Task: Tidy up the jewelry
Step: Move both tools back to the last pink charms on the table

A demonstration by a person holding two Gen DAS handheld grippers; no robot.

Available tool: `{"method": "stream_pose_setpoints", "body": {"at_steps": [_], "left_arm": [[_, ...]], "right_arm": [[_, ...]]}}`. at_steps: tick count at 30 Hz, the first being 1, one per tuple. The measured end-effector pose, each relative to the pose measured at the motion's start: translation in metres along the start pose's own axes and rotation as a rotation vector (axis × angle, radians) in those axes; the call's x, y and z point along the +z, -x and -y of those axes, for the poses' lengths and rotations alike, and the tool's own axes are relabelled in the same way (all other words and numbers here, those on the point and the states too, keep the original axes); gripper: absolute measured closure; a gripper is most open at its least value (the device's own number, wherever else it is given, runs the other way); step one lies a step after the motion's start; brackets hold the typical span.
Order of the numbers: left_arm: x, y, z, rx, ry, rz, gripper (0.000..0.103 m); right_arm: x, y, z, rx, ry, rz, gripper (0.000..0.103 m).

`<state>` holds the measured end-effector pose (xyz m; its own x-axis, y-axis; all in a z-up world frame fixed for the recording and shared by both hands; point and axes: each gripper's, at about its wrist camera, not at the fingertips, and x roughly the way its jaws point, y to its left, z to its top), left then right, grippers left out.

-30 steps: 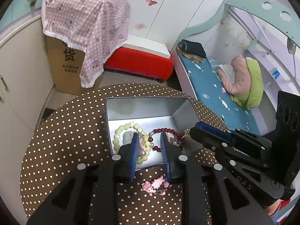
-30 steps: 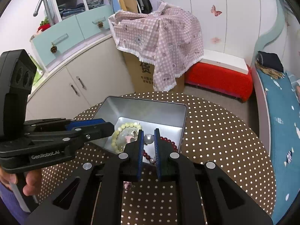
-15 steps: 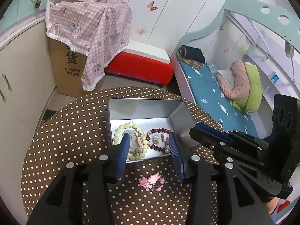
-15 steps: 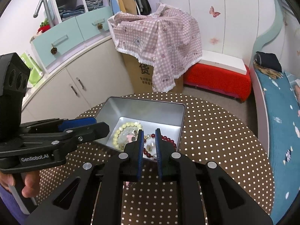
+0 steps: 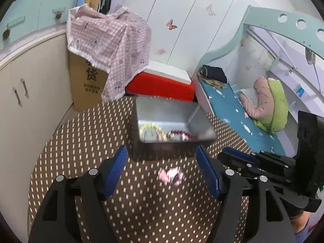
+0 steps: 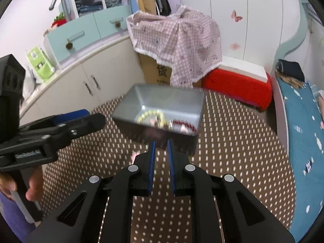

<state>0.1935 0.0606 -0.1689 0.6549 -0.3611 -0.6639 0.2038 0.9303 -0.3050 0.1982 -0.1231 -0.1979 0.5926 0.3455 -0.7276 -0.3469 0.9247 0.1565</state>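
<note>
On the polka-dot table [image 5: 77, 141], near its front edge, the left gripper [image 5: 162, 170] has just been opening; its jaws stand wide apart around the pink charm [image 5: 170, 176], not touching it. The step looks like fetching this last stray piece; next comes closing on it, then lifting it into the metal tin [image 5: 168, 109] behind, which holds beaded bracelets [image 5: 150, 128]. The right gripper [image 6: 161, 158] hovers nearly closed, empty.

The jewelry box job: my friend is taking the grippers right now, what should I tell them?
Left gripper: jaws just opened wide, nothing between them.
Right gripper: jaws nearly shut, empty.
Metal box sits on the dotted table, holding a pale green bracelet and a dark red bracelet.
Left to do: the pink charm still lies on the table in front of the box. Put it in.
</note>
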Motion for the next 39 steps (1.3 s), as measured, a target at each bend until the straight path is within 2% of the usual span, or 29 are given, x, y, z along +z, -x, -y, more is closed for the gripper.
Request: {"method": "stream_pose_setpoints", "body": {"at_steps": [5,8,10,13,17,29,32,39], "left_arm": [[-0.028,-0.008,0.008,0.047,-0.02,-0.02,0.035],[-0.04,-0.02,0.016,0.041,-0.019,-0.054,0.035],[-0.045,-0.028,0.02,0.053,-0.021,-0.072,0.035],[-0.049,-0.04,0.023,0.077,-0.023,-0.092,0.035],[-0.051,-0.056,0.027,0.134,-0.046,-0.116,0.035],[-0.043,-0.075,0.031,0.201,-0.091,-0.135,0.038],[-0.043,-0.076,0.031,0.226,-0.119,-0.138,0.045],[-0.043,-0.073,0.028,0.239,-0.108,-0.136,0.058]], "right_arm": [[-0.024,-0.011,0.012,0.005,-0.047,-0.041,0.089],[-0.035,-0.018,0.017,0.003,-0.062,-0.065,0.086],[-0.041,-0.021,0.019,0.0,-0.071,-0.071,0.074],[-0.047,-0.022,0.026,-0.001,-0.085,-0.069,0.064],[-0.051,-0.024,0.034,0.01,-0.098,-0.074,0.064],[-0.054,-0.03,0.045,0.043,-0.117,-0.079,0.062],[-0.053,-0.031,0.044,0.046,-0.112,-0.075,0.061],[-0.049,-0.036,0.034,0.054,-0.073,-0.08,0.06]]}}
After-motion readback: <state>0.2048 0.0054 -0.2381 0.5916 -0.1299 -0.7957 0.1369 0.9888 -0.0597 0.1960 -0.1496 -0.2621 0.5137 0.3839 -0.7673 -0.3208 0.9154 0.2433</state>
